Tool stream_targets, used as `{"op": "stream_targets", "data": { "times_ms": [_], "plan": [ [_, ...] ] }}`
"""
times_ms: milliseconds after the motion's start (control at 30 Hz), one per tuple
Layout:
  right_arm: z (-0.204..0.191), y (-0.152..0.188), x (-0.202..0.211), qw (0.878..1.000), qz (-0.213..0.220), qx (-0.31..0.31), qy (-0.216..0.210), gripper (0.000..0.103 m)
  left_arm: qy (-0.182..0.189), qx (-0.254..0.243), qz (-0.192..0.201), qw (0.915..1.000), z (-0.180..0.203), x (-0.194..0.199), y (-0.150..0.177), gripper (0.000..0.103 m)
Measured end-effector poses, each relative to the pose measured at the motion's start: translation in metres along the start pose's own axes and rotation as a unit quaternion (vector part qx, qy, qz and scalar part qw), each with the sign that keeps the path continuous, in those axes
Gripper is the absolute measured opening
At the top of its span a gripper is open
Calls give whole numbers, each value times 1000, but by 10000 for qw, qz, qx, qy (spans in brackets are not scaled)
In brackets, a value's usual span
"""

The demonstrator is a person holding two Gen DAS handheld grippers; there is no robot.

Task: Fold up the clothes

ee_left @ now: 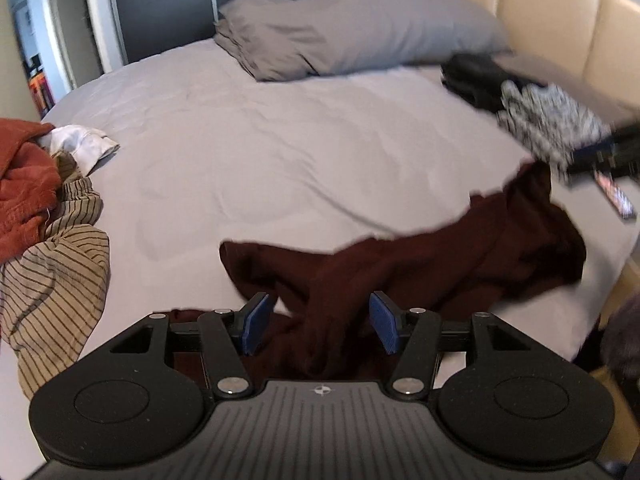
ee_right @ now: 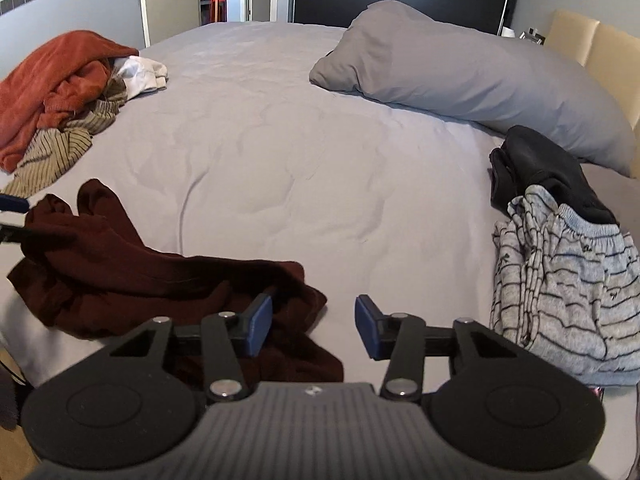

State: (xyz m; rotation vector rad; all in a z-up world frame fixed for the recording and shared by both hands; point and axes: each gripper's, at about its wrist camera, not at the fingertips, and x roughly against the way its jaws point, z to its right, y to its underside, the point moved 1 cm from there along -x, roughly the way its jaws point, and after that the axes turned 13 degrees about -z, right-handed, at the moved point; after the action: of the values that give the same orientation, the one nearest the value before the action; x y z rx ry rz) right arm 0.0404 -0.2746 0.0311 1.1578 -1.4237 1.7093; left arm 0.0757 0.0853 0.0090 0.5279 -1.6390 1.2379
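A dark maroon garment lies crumpled along the near edge of the grey bed. My left gripper hangs just over one end of it, open. A ridge of the fabric runs between the blue pads without touching them. In the right wrist view the same garment stretches away to the left. My right gripper is open over its other end. The cloth lies under the left pad, and bare sheet shows under the right one.
A heap of rust-orange, beige striped and white clothes sits at the far left. A black garment and grey striped shorts lie at the right. A grey pillow rests against the beige headboard.
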Motion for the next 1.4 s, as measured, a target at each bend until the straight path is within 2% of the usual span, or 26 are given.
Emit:
{"op": "stream_targets", "data": {
  "times_ms": [100, 233, 400, 467, 533, 567, 633, 667, 733, 767, 933, 1067, 1167, 1233, 1400],
  "plan": [
    [-9, 1, -4, 9998, -107, 75, -146, 41, 21, 166, -40, 9999, -3, -7, -9, 53],
    [-23, 4, -18, 9989, -339, 229, -244, 40, 118, 120, -301, 9994, 2, -20, -15, 50],
    [-34, 9, -35, 9977, -517, 374, -221, 40, 78, 8, -540, 9985, 8, -33, -14, 49],
    [-36, 11, -41, 9973, -581, 418, -181, 35, 105, 121, -614, 9980, 4, -37, -13, 47],
    [-35, 12, -46, 9967, -661, 451, -165, 22, 142, 249, -641, 9975, 0, -40, -13, 40],
    [-34, 12, -47, 9964, -687, 460, -163, 20, 180, 291, -643, 9973, -2, -40, -13, 38],
    [-32, 12, -46, 9966, -677, 465, -114, 13, 255, 323, -632, 9972, -3, -40, -13, 26],
    [-30, 12, -44, 9968, -652, 455, -69, 13, 280, 295, -613, 9973, -2, -38, -13, 24],
    [-24, 11, -39, 9975, -590, 393, 26, 12, 307, 210, -555, 9978, 0, -35, -13, 12],
    [-20, 11, -36, 9980, -543, 311, 79, 11, 286, 196, -494, 9982, 1, -32, -13, 11],
    [3, 11, -17, 9987, -180, -179, 450, 10, 63, 470, 118, 9988, -6, -4, -15, 7],
    [12, 6, 12, 9955, 368, -381, 787, 9, -107, 692, 904, 9934, -9, 36, -20, 7],
    [13, -2, 48, 9879, 960, -315, 1175, 8, -311, 796, 1556, 9841, -9, 77, -26, 6],
    [17, -9, 76, 9833, 1316, -399, 1190, 7, -329, 871, 2018, 9750, -10, 110, -29, 6],
    [13, -22, 144, 9667, 2181, -433, 1264, 7, -657, 685, 2930, 9514, 4, 192, -34, 6]
  ]
}}
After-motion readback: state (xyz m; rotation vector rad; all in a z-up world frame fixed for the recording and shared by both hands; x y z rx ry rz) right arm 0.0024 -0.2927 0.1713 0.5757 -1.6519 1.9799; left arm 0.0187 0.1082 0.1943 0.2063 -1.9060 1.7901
